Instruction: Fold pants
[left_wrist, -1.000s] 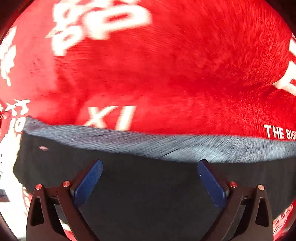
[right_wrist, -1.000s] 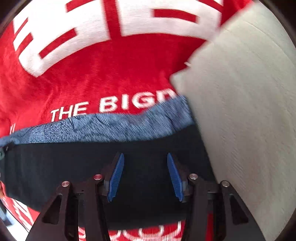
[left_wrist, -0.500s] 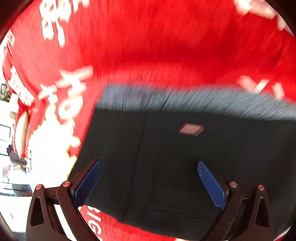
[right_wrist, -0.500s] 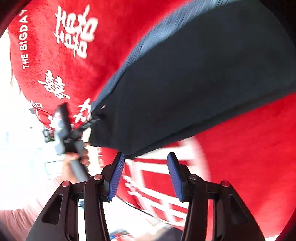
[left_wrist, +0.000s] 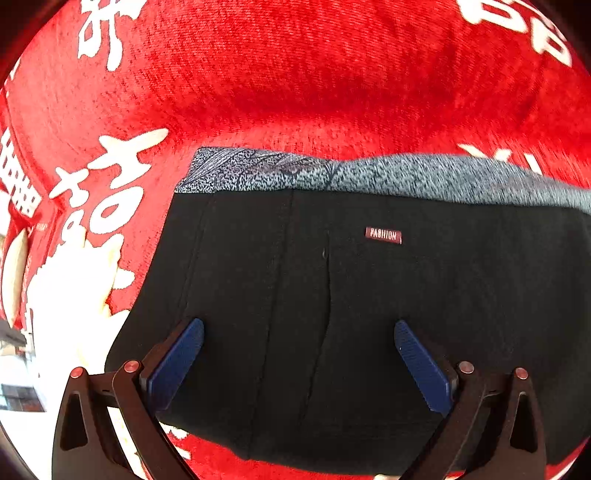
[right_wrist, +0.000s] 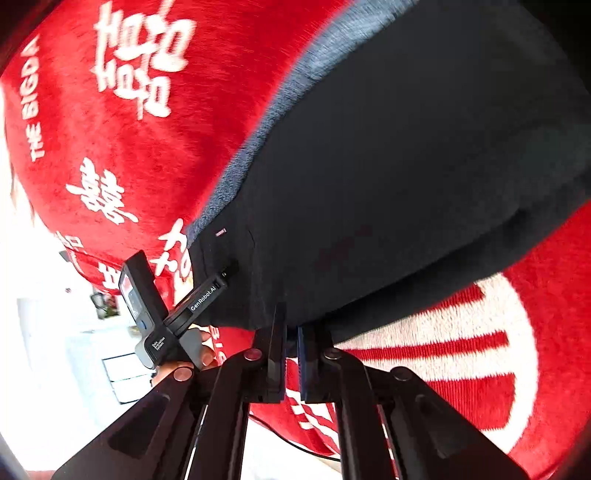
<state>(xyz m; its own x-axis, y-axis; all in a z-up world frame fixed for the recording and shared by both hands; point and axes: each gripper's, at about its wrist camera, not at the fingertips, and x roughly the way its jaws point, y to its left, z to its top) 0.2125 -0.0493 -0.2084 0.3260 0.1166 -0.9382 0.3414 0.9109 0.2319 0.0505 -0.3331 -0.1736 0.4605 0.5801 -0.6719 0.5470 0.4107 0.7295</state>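
Observation:
The black pants (left_wrist: 332, 302) lie folded on a red blanket, with a grey inner band (left_wrist: 332, 173) along the far edge and a small red "FASHION" label (left_wrist: 383, 235). My left gripper (left_wrist: 299, 354) is open and hovers over the pants near their left end. In the right wrist view the pants (right_wrist: 388, 166) fill the upper right. My right gripper (right_wrist: 291, 343) is shut on the near edge of the pants. The left gripper (right_wrist: 221, 280) shows there too, held in a hand at the pants' left end.
The red blanket (left_wrist: 295, 74) with white characters and lettering covers the surface; it also shows in the right wrist view (right_wrist: 110, 129). Its edge drops off at the left (left_wrist: 22, 277) to a bright room. White furniture (right_wrist: 122, 369) stands beyond the blanket edge.
My right gripper has swung round to the near edge of the pants and closed on it. My left gripper has moved to the pants' left end and stays open.

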